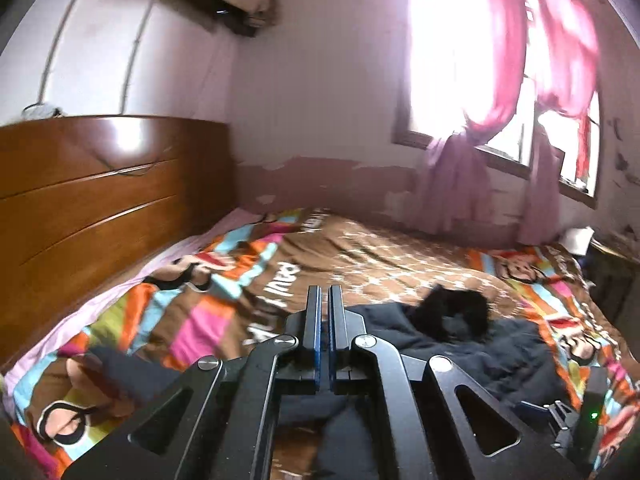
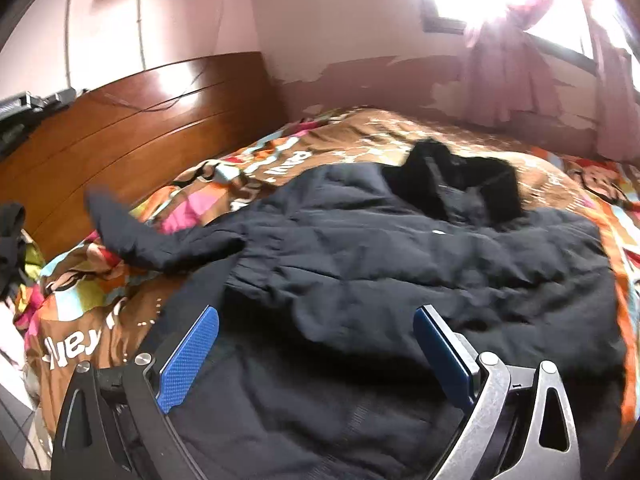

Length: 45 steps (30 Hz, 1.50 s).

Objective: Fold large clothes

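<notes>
A large dark padded jacket point(image 2: 380, 248) lies spread on the bed, its black fur collar point(image 2: 472, 188) toward the far wall. One sleeve point(image 2: 160, 240) sticks out left toward the headboard. My right gripper point(image 2: 318, 312) hovers open over the jacket's near hem, its blue pads point(image 2: 188, 360) wide apart with nothing pressed between them. My left gripper point(image 1: 324, 290) is shut, raised above the jacket point(image 1: 500, 352); no cloth shows between its tips. The sleeve point(image 1: 128, 372) lies low at its left, the collar point(image 1: 452, 312) to its right. Part of the right gripper point(image 1: 560, 420) shows at bottom right.
A bright patterned bedspread point(image 1: 240, 280) covers the bed. A wooden headboard point(image 1: 80, 200) stands along the left. A window with pink curtains point(image 1: 500, 80) fills the far right wall. Dark clothes point(image 2: 12, 236) lie by the bed's left edge.
</notes>
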Each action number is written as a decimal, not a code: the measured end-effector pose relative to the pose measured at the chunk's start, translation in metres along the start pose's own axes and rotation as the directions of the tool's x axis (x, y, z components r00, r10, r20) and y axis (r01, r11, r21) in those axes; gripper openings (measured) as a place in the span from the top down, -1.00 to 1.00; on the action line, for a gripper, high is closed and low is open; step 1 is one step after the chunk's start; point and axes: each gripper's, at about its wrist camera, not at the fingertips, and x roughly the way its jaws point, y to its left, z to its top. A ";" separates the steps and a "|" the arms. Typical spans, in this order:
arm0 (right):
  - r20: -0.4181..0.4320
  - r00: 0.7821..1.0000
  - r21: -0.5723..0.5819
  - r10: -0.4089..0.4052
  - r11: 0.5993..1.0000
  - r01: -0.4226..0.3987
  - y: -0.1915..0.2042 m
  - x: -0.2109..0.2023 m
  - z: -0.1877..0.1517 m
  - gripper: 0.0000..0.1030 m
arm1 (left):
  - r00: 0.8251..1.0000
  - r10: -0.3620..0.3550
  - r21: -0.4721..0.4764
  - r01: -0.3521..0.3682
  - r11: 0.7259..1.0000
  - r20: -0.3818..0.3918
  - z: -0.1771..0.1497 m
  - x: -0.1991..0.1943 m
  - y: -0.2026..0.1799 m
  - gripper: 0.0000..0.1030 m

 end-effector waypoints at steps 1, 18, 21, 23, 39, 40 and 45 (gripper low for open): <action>-0.001 1.000 0.007 -0.003 1.000 0.003 -0.004 -0.004 -0.003 -0.90 | 1.000 -0.013 -0.011 0.013 1.000 -0.011 0.001 0.000 -0.007 0.98; -0.034 0.999 -0.018 -0.006 1.000 0.005 0.006 0.037 -0.019 -0.95 | 0.912 0.101 -0.564 -0.330 0.757 -0.398 -0.128 0.064 0.184 0.04; -0.017 1.000 -0.021 -0.009 1.000 0.009 0.015 0.058 -0.009 -0.95 | 0.894 0.095 -0.642 -0.385 0.663 -0.438 -0.158 0.074 0.230 0.04; -0.007 1.000 -0.026 -0.014 1.000 0.014 0.021 0.073 -0.002 -0.95 | 0.891 0.081 -0.693 -0.402 0.598 -0.447 -0.179 0.078 0.258 0.04; -0.045 0.998 -0.098 -0.053 0.994 0.049 0.042 0.135 -0.001 -0.95 | 0.941 0.228 -0.670 -0.339 0.660 -0.250 -0.144 0.073 0.284 0.96; -0.052 0.997 -0.103 -0.055 0.993 0.050 0.042 0.137 -0.002 -0.95 | 0.948 0.236 -0.649 -0.319 0.691 -0.215 -0.129 0.066 0.274 0.96; -0.022 0.998 -0.093 -0.063 0.994 0.060 0.039 0.111 0.002 -0.95 | 0.980 0.192 -0.541 -0.193 0.819 -0.059 -0.062 0.036 0.221 0.97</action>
